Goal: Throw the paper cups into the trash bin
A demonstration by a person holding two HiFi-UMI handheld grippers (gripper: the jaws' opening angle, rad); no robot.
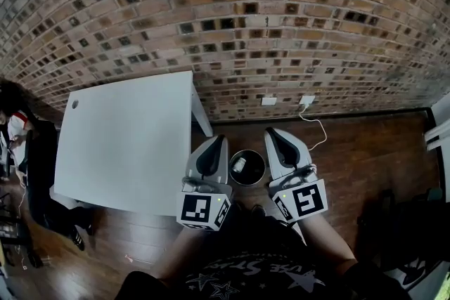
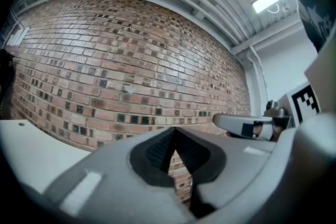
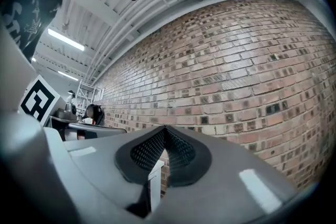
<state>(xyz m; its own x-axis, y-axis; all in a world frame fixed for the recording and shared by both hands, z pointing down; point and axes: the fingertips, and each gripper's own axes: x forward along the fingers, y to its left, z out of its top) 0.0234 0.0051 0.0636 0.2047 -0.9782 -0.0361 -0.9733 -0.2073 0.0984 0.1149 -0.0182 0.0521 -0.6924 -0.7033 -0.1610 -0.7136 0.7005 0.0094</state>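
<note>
Left hand-held gripper (image 1: 219,140) – jaws pressed together, nothing between. Right hand-held gripper (image 1: 271,131) likewise closed, empty. Both hover over bin (image 1: 257,178) on floor (image 1: 365,151), just beside bench (image 1: 126,144). White cup (image 1: 239,165) lies inside bin; no cup seen on bench. Handling, judged: cup light, thin-walled, crushes readily, smooth skin may slip. Best hold – gentle pinch across rim, where rolled lip is likely stiffest.

Brown wooden floor (image 1: 365,147), black trash bin (image 1: 254,172) standing on it, white table (image 1: 126,144) beside
</note>
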